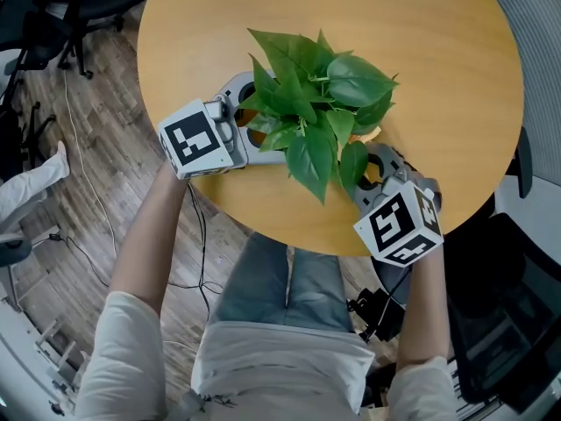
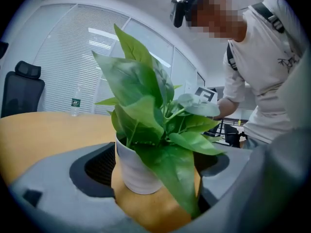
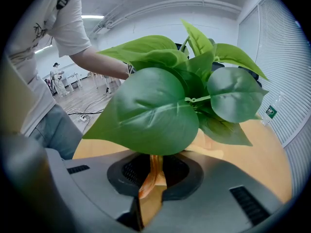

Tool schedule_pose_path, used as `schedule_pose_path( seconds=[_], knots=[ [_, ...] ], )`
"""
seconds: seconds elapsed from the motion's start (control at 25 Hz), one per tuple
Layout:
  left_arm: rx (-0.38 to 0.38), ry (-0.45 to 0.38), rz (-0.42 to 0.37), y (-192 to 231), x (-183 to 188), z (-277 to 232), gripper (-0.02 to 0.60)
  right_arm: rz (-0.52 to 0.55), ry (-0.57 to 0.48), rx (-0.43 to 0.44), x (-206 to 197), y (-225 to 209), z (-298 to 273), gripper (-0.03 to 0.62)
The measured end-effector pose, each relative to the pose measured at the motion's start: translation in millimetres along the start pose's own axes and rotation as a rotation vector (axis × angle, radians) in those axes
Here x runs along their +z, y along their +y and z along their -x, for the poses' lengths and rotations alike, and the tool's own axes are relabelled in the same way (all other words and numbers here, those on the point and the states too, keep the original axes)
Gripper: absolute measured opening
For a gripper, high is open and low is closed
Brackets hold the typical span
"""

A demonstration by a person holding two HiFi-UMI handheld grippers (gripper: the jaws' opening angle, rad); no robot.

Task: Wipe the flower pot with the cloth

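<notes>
The left hand-held gripper (image 1: 252,117) is gaping around the white ribbed flower pot (image 2: 136,171) sitting on the round wooden desk (image 1: 421,60). The right hand-held gripper (image 3: 153,171) is clenching, seemingly, a thin orange cloth (image 3: 147,184).

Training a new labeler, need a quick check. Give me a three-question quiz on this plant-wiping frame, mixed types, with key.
1. True or false: the left gripper is clamped on the white pot.
2. Which gripper holds the orange cloth? A) left B) right C) neither
3. What shape is the top of the table?

Key
1. False: its jaws stand open with the pot between them.
2. B: the right gripper is shut on the cloth.
3. Round.
</notes>
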State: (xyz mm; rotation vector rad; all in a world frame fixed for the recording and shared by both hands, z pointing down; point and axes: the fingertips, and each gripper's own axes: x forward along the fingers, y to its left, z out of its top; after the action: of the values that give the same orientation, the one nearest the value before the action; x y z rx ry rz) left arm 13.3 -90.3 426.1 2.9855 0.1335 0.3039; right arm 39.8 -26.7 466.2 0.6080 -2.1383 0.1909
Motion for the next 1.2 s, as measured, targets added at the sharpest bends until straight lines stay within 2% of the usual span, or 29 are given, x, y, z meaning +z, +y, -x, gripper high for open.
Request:
schedule_pose_path(
  seconds=[0.12,0.2,0.44,0.68,0.92,1.2],
  knots=[
    [0.006,-0.003,-0.005,2,2,-2,0.479,-0.002,0.000,0.001,-1,1,2,0.049],
    [0.021,0.005,-0.004,4,2,-4,0.443,-0.007,-0.003,0.000,-5,0,5,0.049],
    [0.032,-0.011,0.009,6,3,-2,0.440,-0.020,0.030,-0.044,-17,-16,14,0.049],
    [0.050,-0.023,0.016,6,2,0,0.439,-0.083,0.040,-0.103,-24,-44,16,0.049],
    [0.095,-0.017,0.023,7,3,0,0.439,-0.030,0.032,-0.092,-3,-42,5,0.049],
    [0.169,-0.020,0.033,5,3,0,0.439,-0.007,0.045,-0.085,0,-41,5,0.049]
  ],
)
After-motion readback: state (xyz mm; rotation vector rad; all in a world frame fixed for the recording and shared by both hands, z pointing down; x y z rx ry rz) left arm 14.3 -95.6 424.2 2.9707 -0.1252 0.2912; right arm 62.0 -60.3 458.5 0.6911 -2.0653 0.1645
